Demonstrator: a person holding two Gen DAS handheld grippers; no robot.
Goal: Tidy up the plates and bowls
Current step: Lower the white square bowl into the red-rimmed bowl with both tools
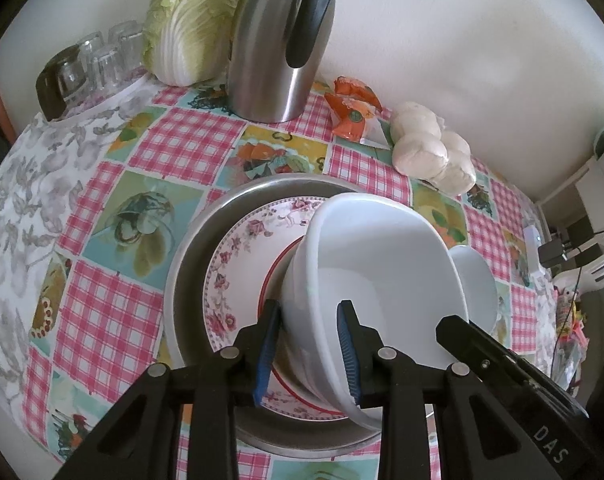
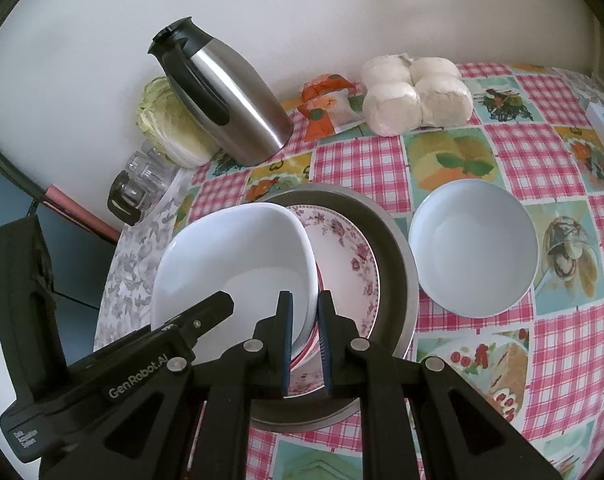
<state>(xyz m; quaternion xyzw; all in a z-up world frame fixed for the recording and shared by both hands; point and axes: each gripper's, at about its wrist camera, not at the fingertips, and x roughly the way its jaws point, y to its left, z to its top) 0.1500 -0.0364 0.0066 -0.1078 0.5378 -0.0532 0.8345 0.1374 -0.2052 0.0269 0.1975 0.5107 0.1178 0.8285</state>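
A large white bowl (image 1: 382, 260) (image 2: 238, 256) hangs tilted over a floral plate (image 1: 238, 264) (image 2: 342, 248), which lies in a round metal pan (image 1: 190, 264) (image 2: 394, 240). My left gripper (image 1: 306, 320) is shut on the bowl's wall, one blue pad outside and one inside. My right gripper (image 2: 306, 312) is shut on the opposite rim. Each view shows a black finger of the other gripper reaching into the bowl. A red-rimmed dish shows under the bowl. A smaller white bowl (image 1: 478, 280) (image 2: 474, 248) stands upright on the tablecloth just right of the pan.
Along the wall stand a steel jug (image 1: 278, 40) (image 2: 230, 92), a cabbage (image 1: 190, 24), upturned glasses (image 1: 94, 60), an orange packet (image 1: 354, 108) and a bag of white buns (image 1: 430, 148) (image 2: 414, 92). The table's left edge drops off beyond a grey floral cloth (image 1: 26, 208).
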